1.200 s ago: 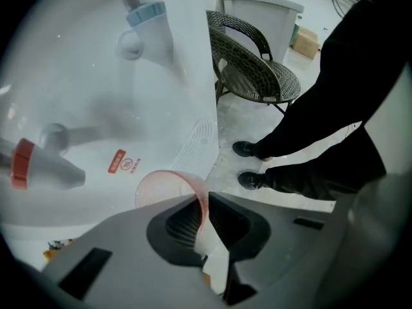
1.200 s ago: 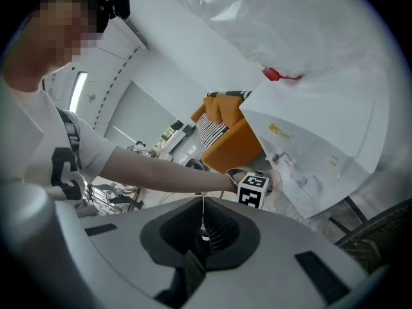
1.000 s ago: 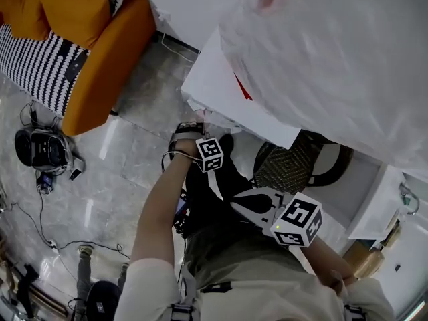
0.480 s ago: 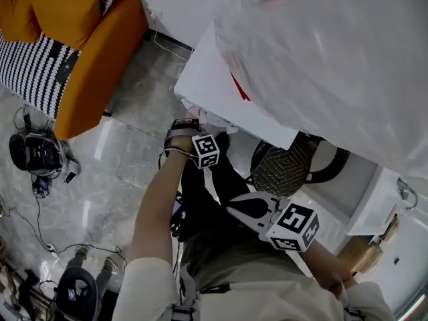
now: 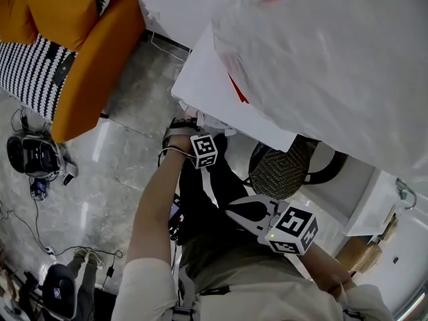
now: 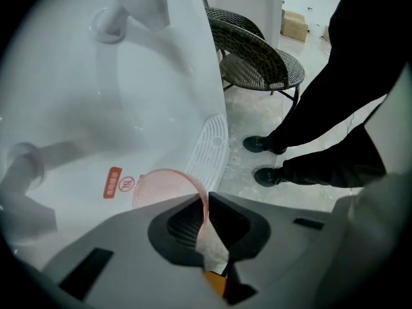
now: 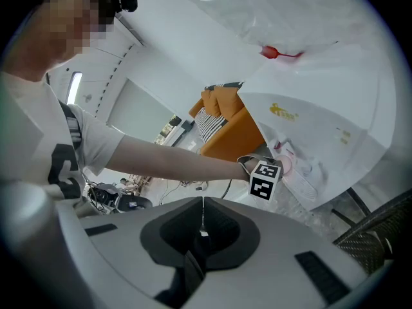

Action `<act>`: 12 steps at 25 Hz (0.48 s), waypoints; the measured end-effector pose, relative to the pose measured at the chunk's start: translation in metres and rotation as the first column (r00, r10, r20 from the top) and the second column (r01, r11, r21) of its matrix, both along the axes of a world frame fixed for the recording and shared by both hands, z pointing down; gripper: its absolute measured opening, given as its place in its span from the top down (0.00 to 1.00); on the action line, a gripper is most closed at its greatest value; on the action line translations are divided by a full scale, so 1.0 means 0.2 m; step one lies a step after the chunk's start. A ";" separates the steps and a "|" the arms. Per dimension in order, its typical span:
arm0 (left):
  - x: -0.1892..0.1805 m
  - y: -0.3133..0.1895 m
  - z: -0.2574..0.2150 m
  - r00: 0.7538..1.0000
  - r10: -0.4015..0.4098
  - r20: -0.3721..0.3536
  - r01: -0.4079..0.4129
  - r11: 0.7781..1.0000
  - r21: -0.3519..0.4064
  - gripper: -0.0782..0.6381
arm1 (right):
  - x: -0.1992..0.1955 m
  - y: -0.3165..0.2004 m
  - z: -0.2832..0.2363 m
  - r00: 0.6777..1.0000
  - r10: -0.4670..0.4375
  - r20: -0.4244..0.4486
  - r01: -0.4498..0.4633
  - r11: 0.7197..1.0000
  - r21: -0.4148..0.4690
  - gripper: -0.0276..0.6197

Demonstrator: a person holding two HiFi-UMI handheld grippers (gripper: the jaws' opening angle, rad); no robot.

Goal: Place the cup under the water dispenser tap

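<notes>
A translucent pink cup [image 6: 161, 187] hangs over the white water dispenser's [image 6: 129, 108] drip grille [image 6: 211, 148], with my left gripper [image 6: 206, 203] shut on its rim. One white tap [image 6: 114, 19] juts out above the cup, another [image 6: 22, 167] shows at the left. In the head view my left gripper [image 5: 195, 120] reaches into the dispenser's [image 5: 207, 85] alcove below the plastic-wrapped bottle [image 5: 328, 59]. My right gripper [image 5: 242, 208] is held back near the body, shut and empty. In its own view, its jaws [image 7: 202, 223] meet in a thin line, and the cup [image 7: 287, 166] shows far off.
An orange sofa with striped cushions [image 5: 80, 59] stands at the left. A wicker chair [image 5: 281, 169] sits right of the dispenser. A person's legs in black trousers [image 6: 322, 140] stand close by. A dark device [image 5: 32, 156] and cables lie on the marble floor.
Both grippers have stayed nearly where they were, and the cup is still held at the dispenser. A person on the floor at the lower left has moved further left.
</notes>
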State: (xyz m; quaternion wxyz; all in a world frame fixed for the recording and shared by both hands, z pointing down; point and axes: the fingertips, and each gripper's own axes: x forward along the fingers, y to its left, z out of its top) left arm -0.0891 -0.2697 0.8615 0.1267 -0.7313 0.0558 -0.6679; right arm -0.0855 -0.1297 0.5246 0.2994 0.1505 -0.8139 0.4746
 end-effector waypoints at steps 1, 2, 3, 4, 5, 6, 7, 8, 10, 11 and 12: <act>0.00 -0.01 0.00 1.000 -0.003 -0.001 0.003 1.000 0.007 0.79 | 0.01 0.00 0.00 1.000 0.003 -0.002 -0.003 1.000 0.000 0.91; 0.00 -0.02 0.00 1.000 -0.006 -0.004 0.006 1.000 0.015 0.79 | 0.01 0.00 0.00 1.000 0.006 -0.004 -0.006 1.000 -0.001 0.91; 0.01 -0.02 -0.01 1.000 -0.008 -0.008 0.008 1.000 0.021 0.79 | 0.02 0.00 0.00 1.000 0.008 -0.007 -0.008 1.000 0.000 0.91; 0.01 -0.03 -0.01 1.000 -0.011 -0.012 0.011 1.000 0.023 0.79 | 0.02 0.00 0.01 1.000 0.008 -0.010 -0.008 1.000 0.000 0.91; 0.01 -0.03 0.00 1.000 -0.014 -0.016 0.014 1.000 0.022 0.79 | 0.03 0.01 0.01 1.000 0.006 -0.013 -0.006 1.000 0.001 0.91; 0.02 -0.03 0.00 1.000 -0.016 -0.019 0.017 1.000 0.021 0.79 | 0.03 0.01 0.02 1.000 0.003 -0.016 -0.003 1.000 0.004 0.91; 0.02 -0.03 0.00 1.000 -0.018 -0.022 0.018 1.000 0.021 0.79 | 0.02 0.01 0.02 1.000 0.000 -0.017 0.000 1.000 0.006 0.91; 0.01 -0.03 0.00 1.000 -0.019 -0.025 0.020 1.000 0.023 0.79 | 0.02 0.00 0.02 1.000 -0.001 -0.017 0.001 1.000 0.008 0.91; 0.01 -0.04 0.00 0.999 -0.028 -0.034 0.029 0.999 0.028 0.79 | 0.01 0.00 0.02 1.000 0.001 -0.011 0.000 1.000 0.009 0.91; 0.02 -0.04 -0.01 0.999 -0.035 -0.040 0.036 0.999 0.026 0.79 | 0.01 0.00 0.02 1.000 0.001 -0.010 -0.001 1.000 0.009 0.91; 0.02 -0.04 -0.01 0.998 -0.043 -0.045 0.044 0.999 0.020 0.78 | 0.01 0.00 0.02 1.000 0.001 -0.011 -0.001 1.000 0.009 0.91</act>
